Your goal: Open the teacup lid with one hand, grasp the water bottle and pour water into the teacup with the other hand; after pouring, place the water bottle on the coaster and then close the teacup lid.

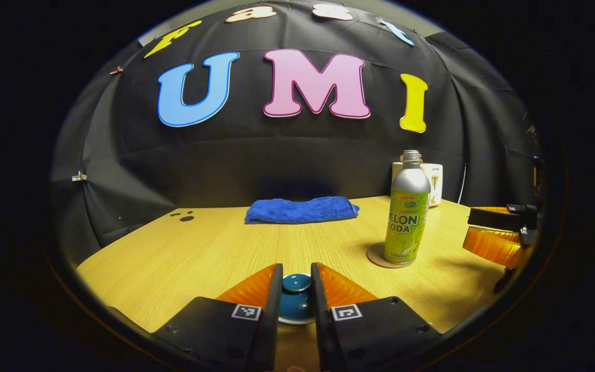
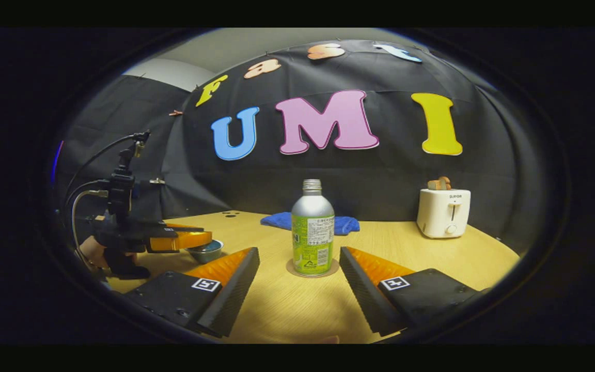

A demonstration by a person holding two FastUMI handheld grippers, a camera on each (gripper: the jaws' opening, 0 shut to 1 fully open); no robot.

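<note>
1. The cup [image 1: 295,315] is seen low in the left gripper view, on the counter [image 1: 199,253], with its teal lid [image 1: 296,283] seated on top.
2. The lid's knob is flanked by the left tongs [image 1: 296,281], whose two fingers stand close on either side of it; whether both fingers press on the knob cannot be told.
3. In the right gripper view the cup [image 2: 205,251] is seen at the left, under the left tongs [image 2: 186,240], which are held by a hand [image 2: 92,251] at the edge of the picture.
4. The bottle [image 1: 407,209] is stood upright on a round coaster [image 1: 377,257], to the right of the cup and well apart from it in the left gripper view.
5. No cap is seen on the bottle's threaded neck.
6. In the right gripper view the bottle [image 2: 312,227] and coaster [image 2: 293,269] are centred ahead of the right tongs [image 2: 300,276].
7. The right tongs are spread wide, nothing is held, and the bottle is not touched by either finger.
8. The right tongs [image 1: 494,237] are also seen at the right edge of the left gripper view, off to the right of the bottle.
9. A folded blue cloth [image 1: 301,210] is laid at the far edge of the counter, behind the cup and bottle.
10. A white toaster [image 2: 443,212] is stood at the far right of the counter, with something brown sticking out of its top.
11. In the left gripper view the toaster [image 1: 434,183] is partly hidden behind the bottle.
</note>
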